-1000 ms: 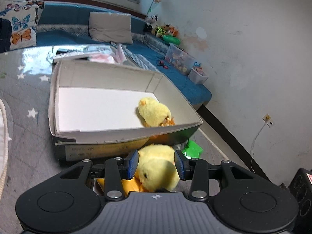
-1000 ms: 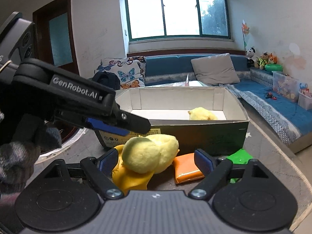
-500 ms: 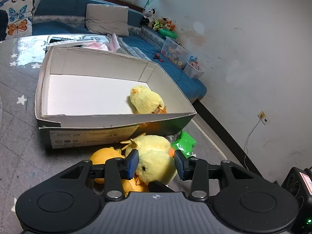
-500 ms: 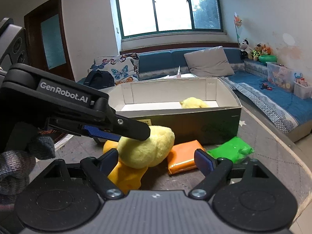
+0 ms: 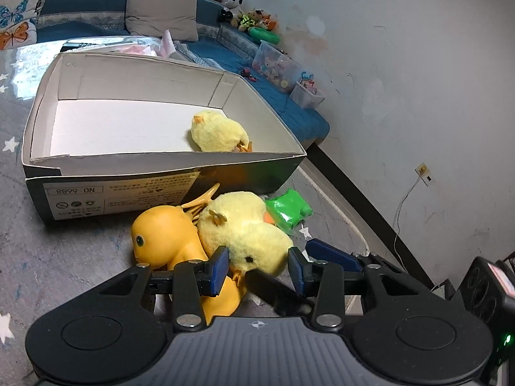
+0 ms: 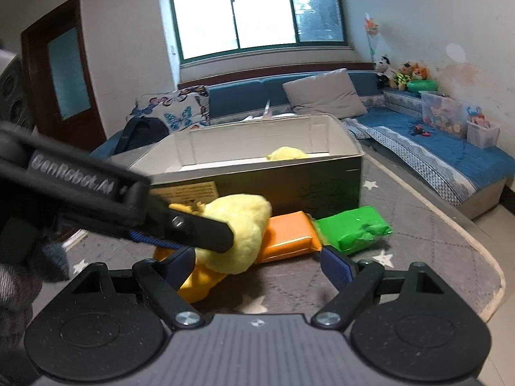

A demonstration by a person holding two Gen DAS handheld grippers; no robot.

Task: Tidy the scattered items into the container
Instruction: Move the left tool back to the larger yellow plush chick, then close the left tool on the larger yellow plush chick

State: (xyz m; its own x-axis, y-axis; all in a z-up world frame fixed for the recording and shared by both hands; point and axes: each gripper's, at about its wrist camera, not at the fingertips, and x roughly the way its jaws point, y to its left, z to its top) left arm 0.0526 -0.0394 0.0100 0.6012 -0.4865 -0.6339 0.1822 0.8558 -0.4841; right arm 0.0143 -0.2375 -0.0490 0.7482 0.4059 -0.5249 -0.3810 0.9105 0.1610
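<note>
Left wrist view: left gripper (image 5: 258, 268) pinches the plush chick (image 5: 248, 234) at lower centre, below the box (image 5: 167, 178); right gripper (image 6: 257, 265) gapes empty. Lifting it clear of the box's near wall before releasing seems wise.

Toys by the box, counted

Two yellow plush chicks: one in the cardboard box (image 5: 96, 177) at frame centre (image 5: 220, 136), one lower centre (image 5: 248, 231). One orange rubber duck (image 5: 167, 241), one orange packet (image 6: 289, 236), one green packet (image 5: 288, 207), two grippers.
</note>
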